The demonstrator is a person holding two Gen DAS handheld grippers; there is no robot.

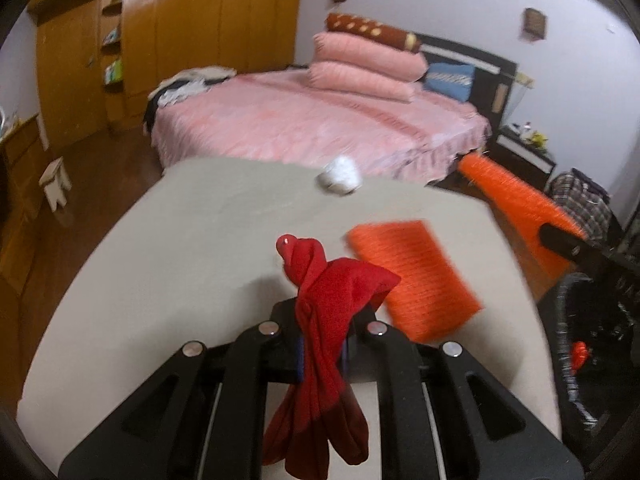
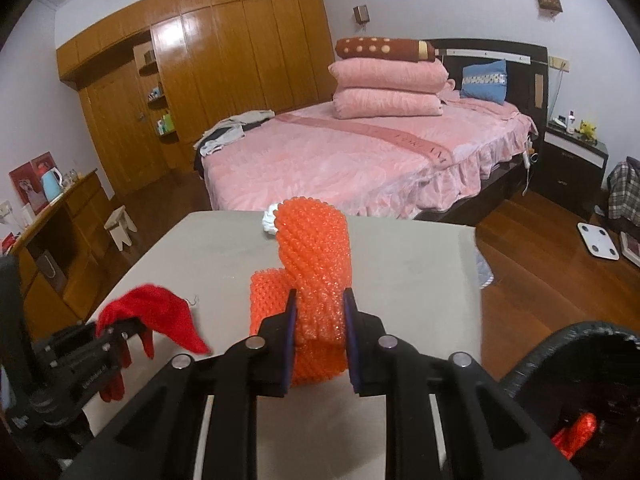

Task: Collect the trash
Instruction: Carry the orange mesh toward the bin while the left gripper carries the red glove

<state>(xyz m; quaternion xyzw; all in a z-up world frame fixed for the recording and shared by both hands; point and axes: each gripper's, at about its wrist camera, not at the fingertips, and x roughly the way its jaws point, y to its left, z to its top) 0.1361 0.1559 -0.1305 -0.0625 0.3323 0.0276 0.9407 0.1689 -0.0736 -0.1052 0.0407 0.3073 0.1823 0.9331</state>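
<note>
Both hands loaded. Left gripper (image 1: 324, 344) clamped on a red cloth (image 1: 332, 300), a limp knit piece bunched into a twist above the jaws, two tails dangling below. Right gripper (image 2: 320, 320) squeezed onto an orange foam net (image 2: 316, 264), a bubbly mesh sleeve, springy-looking, standing upright out of the jaws with its long axis pointing away from the camera. Both pieces appear held up off the bench (image 1: 180, 240).

Key relation: the trash bin (image 2: 560, 360), dark with a black liner, sits at the bench's right edge, lower than the top. It lies down and to the right of the right gripper, so the right hand is clearly nearer; the left would have to cross most of the bench to get there. Something red-orange already lies inside the bin.

Still on the bench: a second orange foam net (image 1: 412, 280), flat, roughly rectangular, just right of the left gripper in the left wrist view, and a small white crumpled wad (image 1: 340, 176) near the far edge, well apart from both grippers.

Judgement: the foam will likely spring back when released; the cloth may snag on the pads. Bench top is pale, smooth, matte.
</note>
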